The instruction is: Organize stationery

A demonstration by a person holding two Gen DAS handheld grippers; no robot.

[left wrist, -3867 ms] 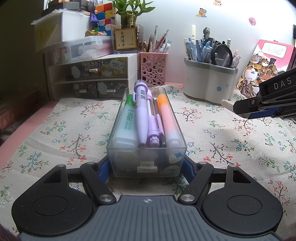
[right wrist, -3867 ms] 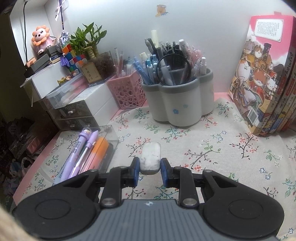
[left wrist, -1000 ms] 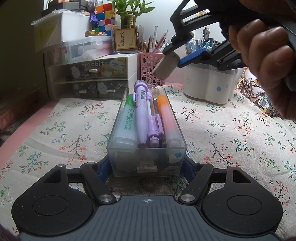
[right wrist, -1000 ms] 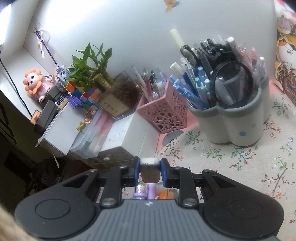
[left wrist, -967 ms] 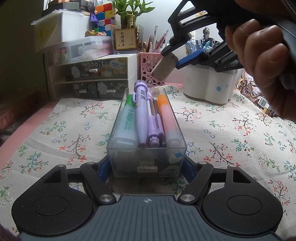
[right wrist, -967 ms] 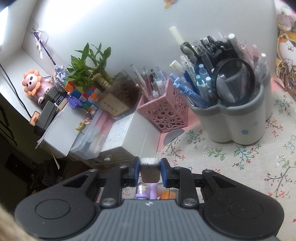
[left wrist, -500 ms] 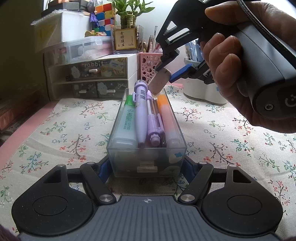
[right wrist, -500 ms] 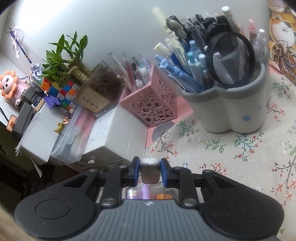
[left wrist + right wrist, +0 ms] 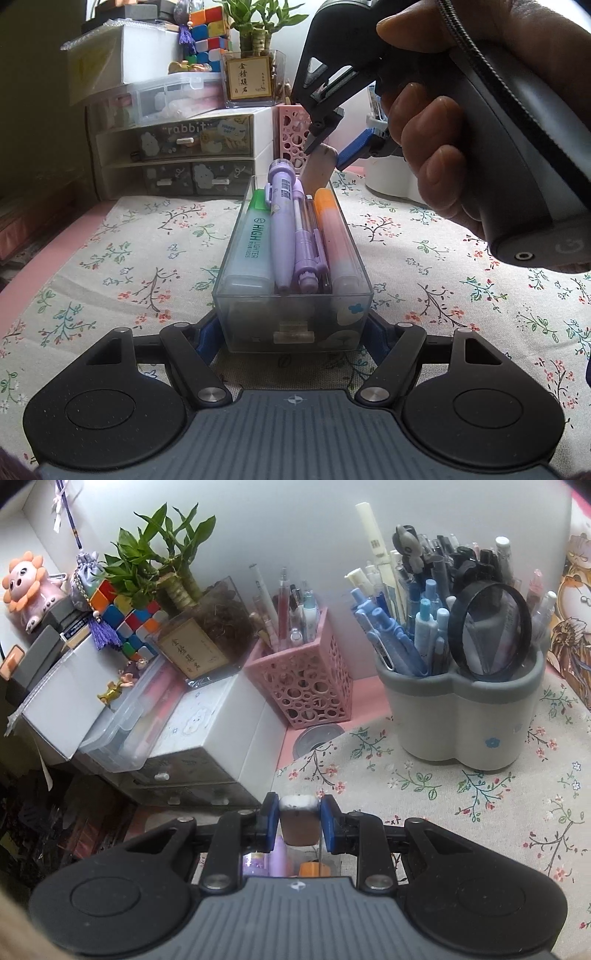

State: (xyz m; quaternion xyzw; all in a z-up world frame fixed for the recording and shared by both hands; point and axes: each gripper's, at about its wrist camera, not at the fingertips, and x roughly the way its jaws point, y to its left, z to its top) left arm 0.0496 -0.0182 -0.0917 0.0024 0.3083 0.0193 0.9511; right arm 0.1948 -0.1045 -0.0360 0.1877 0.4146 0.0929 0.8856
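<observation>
One clear tray (image 9: 236,254) is being clamped at its near end by the left gripper (image 9: 291,332), whose two blue fingers (image 9: 205,334) are pressed against its side walls. Four items are lying lengthwise in the tray: one green highlighter (image 9: 251,240), two purple pens (image 9: 282,221), and one orange highlighter (image 9: 334,236). One white eraser (image 9: 298,821) is being pinched between the pads of the right gripper (image 9: 298,825), held in one hand (image 9: 443,155). In the left view the eraser (image 9: 317,168) is being held tilted over the tray's far end, beside the tip of the larger pen. Two pen holders are standing near the far edge of the floral cloth (image 9: 110,251): one pink basket (image 9: 303,686) and one grey cup (image 9: 458,716).
</observation>
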